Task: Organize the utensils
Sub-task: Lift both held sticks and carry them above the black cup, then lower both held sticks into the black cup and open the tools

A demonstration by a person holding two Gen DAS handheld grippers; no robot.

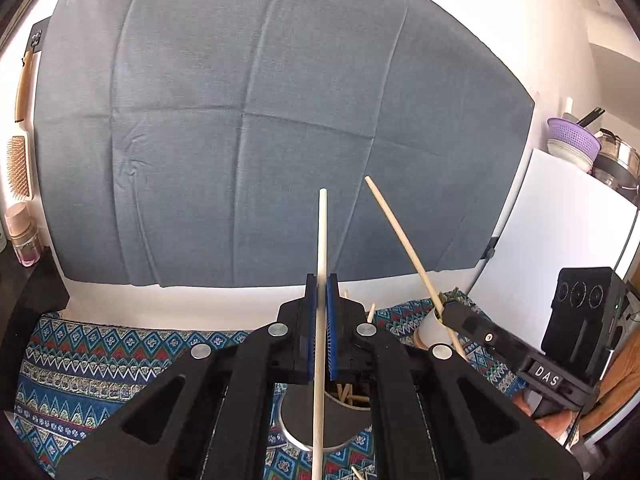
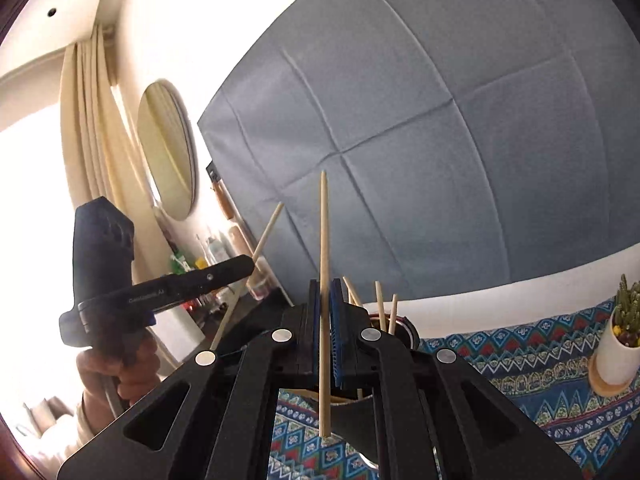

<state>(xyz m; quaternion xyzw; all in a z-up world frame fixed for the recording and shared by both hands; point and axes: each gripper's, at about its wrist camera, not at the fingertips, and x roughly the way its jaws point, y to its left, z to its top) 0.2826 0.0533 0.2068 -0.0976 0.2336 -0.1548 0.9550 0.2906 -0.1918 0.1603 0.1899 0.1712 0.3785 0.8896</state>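
Left gripper (image 1: 321, 292): fingers clenched on one pale wooden chopstick (image 1: 321, 264), held upright between the blue pads, upper end raised against the grey-blue backdrop cloth (image 1: 240, 120), lower end hanging in front of the dark utensil cup (image 1: 320, 428) below. Right gripper (image 2: 325, 300): fingers clenched on a second chopstick (image 2: 323, 240), likewise upright, pointed end up, blunt end hanging free above the patterned cloth (image 2: 520, 360) on the surface. Same right gripper seen from the left wrist view at right (image 1: 452, 310), its chopstick leaning away to the upper left. Left gripper seen from the right wrist view at left (image 2: 250, 266), carried by a hand (image 2: 116, 368). Further chopsticks (image 2: 380, 304) standing loose in the cup, behind the right fingers. White pot with a small cactus (image 2: 624, 328) at far right on a round wooden coaster, well apart from the cup. Hairbrush (image 1: 20, 152) hanging at far left beside the backdrop.
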